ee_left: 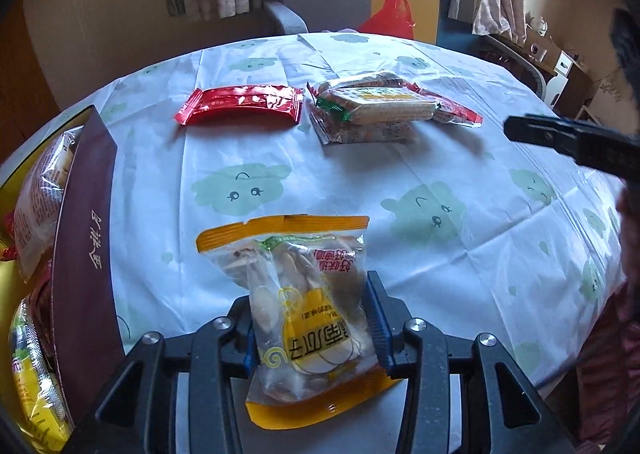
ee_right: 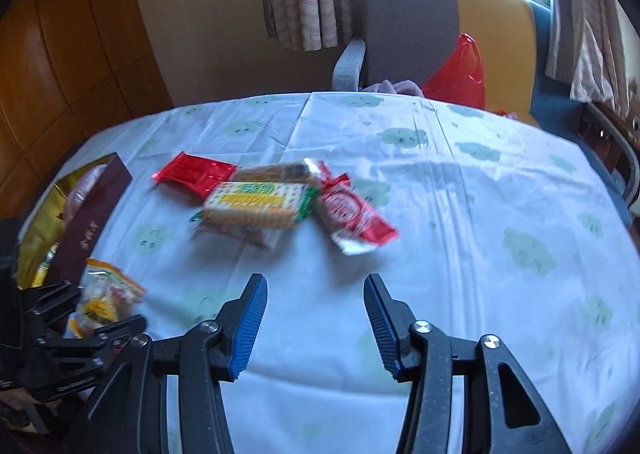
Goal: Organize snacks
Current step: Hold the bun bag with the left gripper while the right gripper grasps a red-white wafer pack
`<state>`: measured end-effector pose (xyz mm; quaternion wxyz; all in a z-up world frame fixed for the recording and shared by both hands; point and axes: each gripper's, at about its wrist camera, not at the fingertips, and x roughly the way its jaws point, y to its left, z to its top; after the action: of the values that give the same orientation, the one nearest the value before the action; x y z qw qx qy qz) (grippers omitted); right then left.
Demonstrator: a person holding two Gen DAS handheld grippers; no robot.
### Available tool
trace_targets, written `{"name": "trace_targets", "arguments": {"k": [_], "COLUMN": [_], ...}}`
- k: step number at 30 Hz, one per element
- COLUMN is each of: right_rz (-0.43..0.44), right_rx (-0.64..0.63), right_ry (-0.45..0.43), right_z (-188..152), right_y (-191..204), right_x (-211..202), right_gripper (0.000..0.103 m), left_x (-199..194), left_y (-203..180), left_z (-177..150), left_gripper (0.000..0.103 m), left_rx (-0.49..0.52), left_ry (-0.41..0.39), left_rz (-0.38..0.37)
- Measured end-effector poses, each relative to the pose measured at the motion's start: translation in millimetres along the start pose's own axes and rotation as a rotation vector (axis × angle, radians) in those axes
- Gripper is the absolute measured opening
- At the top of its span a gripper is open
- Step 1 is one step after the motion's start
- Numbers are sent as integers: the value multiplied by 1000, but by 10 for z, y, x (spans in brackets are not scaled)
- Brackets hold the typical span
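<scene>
My left gripper (ee_left: 310, 318) is shut on a clear snack bag with orange ends (ee_left: 304, 310) and holds it above the table, right of a dark maroon box (ee_left: 86, 238) that holds several snack packs. The bag also shows in the right wrist view (ee_right: 106, 300). Farther on the table lie a red packet (ee_left: 240, 104) and a pile of cracker packs (ee_left: 376, 106). My right gripper (ee_right: 316, 286) is open and empty, hovering short of that pile (ee_right: 260, 204), with a red-and-white packet (ee_right: 356, 218) beside it.
A white cloth with green cloud prints (ee_left: 440, 190) covers the table. A grey and yellow chair (ee_right: 408, 30) with a red plastic bag (ee_right: 460, 74) stands beyond the far edge. The maroon box (ee_right: 94, 222) sits at the table's left edge.
</scene>
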<state>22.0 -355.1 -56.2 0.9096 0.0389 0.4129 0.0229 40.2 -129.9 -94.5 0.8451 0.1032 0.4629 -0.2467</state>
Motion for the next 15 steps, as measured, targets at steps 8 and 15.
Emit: {"name": "trace_targets", "arguments": {"k": [8,15], "right_rz": [-1,-38], "right_rx": [-226,-319], "right_ry": [150,250], "right_z": [441,607], "right_y": [-23,-7], "right_x": [568,1050], "right_gripper": [55,57], "left_x": [-8,-21], "left_y": [8,17], "left_z": [-22,-38], "left_gripper": [44,44], "left_rx": [-7,-15], "left_ry": [-11,-18], "left_rz": [-10,-17]}}
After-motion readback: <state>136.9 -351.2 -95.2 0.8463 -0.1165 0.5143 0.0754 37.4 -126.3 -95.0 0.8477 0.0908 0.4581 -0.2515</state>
